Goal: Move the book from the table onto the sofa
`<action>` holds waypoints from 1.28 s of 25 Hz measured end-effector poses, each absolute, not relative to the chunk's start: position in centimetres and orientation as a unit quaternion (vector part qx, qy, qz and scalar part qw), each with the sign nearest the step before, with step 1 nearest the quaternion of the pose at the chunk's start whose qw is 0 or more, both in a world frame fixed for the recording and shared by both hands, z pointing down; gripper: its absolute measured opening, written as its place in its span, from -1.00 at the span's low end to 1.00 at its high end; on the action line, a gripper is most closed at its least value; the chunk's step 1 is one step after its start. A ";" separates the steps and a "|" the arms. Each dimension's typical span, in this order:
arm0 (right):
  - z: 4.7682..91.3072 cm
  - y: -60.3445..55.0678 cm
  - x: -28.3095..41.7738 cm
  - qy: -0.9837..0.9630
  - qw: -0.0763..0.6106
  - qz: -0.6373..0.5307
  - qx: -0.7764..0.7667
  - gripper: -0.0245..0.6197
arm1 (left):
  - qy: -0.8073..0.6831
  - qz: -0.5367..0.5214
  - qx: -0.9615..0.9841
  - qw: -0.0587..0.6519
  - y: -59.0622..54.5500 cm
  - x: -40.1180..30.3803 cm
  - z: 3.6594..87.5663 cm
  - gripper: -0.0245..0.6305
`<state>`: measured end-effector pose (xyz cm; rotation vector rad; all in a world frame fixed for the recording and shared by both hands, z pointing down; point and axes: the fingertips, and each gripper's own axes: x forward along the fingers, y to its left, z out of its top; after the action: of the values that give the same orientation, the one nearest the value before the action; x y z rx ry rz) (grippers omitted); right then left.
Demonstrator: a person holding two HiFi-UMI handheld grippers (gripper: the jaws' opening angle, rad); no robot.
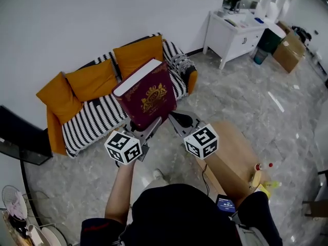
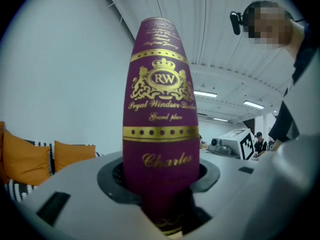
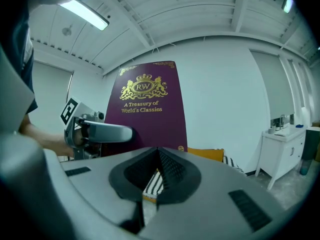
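Observation:
A thick maroon book (image 1: pixel 148 99) with gold print stands upright in the air, over the floor between me and the sofa (image 1: pixel 92 119). My left gripper (image 1: pixel 154 123) is shut on its lower spine; in the left gripper view the spine (image 2: pixel 161 119) fills the gap between the jaws of that gripper (image 2: pixel 160 179). My right gripper (image 1: pixel 173 118) is shut and empty, close by the book's lower right edge. In the right gripper view the book's cover (image 3: pixel 147 109) rises behind and left of this gripper (image 3: pixel 159 156). Orange cushions (image 1: pixel 95 78) line the striped sofa.
A low wooden table (image 1: pixel 233 158) stands at my right, with a small bottle (image 1: pixel 261 167) near its front. A white cabinet (image 1: pixel 241 32) and a cardboard box (image 1: pixel 289 50) are at the far right. A dark panel (image 1: pixel 15 135) leans at the left. Grey marble floor (image 1: pixel 220 94) lies between.

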<state>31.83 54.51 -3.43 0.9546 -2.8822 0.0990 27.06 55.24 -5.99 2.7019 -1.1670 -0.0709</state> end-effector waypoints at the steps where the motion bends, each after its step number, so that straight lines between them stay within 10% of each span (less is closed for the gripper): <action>1: -3.3 54.2 31.5 -0.949 0.052 0.031 0.311 -0.87 | -0.397 -0.023 0.912 0.095 55.0 26.7 -5.9 -0.22; 14: -5.0 48.0 15.8 -0.956 0.067 0.023 0.284 -0.87 | -0.423 -0.037 0.901 0.092 49.1 11.1 -7.6 -0.22; 32: -3.9 36.6 12.3 -0.967 0.075 0.042 0.242 -0.87 | -0.466 -0.050 0.876 0.112 38.2 7.7 -6.5 -0.23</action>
<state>12.35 36.63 -3.92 0.7249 -2.8993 0.1245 7.66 38.16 -6.45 2.5714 -1.3684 -0.1458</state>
